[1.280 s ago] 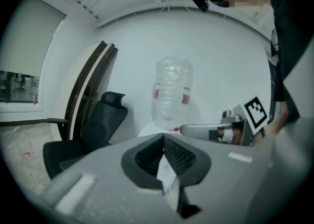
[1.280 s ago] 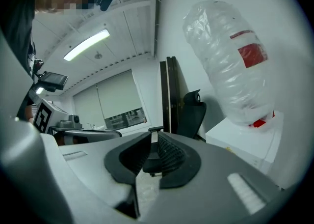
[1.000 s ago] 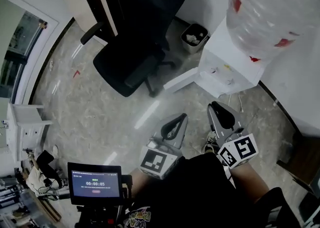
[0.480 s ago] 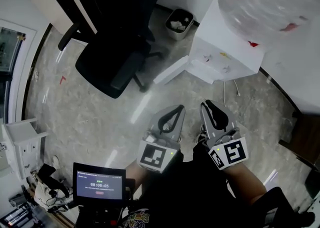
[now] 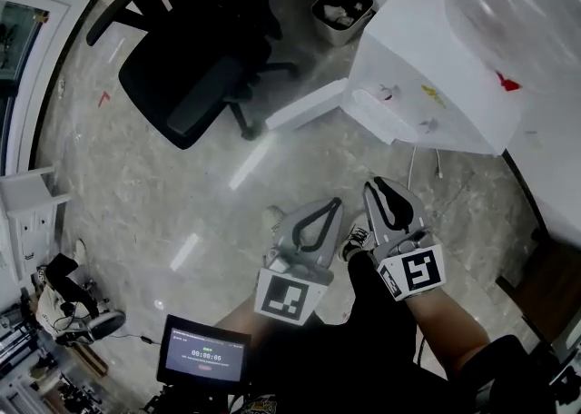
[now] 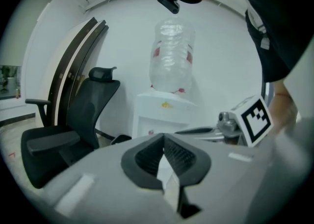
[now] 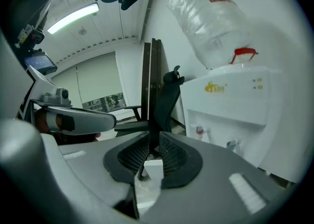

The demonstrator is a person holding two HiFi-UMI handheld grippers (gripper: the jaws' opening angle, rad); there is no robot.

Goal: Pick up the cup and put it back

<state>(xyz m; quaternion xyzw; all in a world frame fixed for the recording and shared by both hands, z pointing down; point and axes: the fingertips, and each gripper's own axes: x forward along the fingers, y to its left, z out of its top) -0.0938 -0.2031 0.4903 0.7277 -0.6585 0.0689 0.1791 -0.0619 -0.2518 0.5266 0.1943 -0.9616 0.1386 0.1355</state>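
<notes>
No cup shows in any view. My left gripper [image 5: 332,204] and right gripper [image 5: 376,183] are held side by side low in the head view, above the floor and short of the white water dispenser [image 5: 422,85]. Both are shut, jaw tips touching, with nothing between them. The left gripper [image 6: 163,137] looks toward the dispenser [image 6: 159,115] and its bottle [image 6: 170,56]. The right gripper [image 7: 153,138] has the dispenser [image 7: 235,105] with its taps [image 7: 200,130] close at its right.
A black office chair [image 5: 182,85] stands on the marble floor at the left. A small trash bin [image 5: 342,11] sits by the wall behind the dispenser. A white panel [image 5: 304,105] lies on the floor. A small screen [image 5: 203,350] hangs near my body.
The head view has swung toward the dispenser, which now fills more of the upper right. Both grippers stay shut and side by side, a little nearer the dispenser.
</notes>
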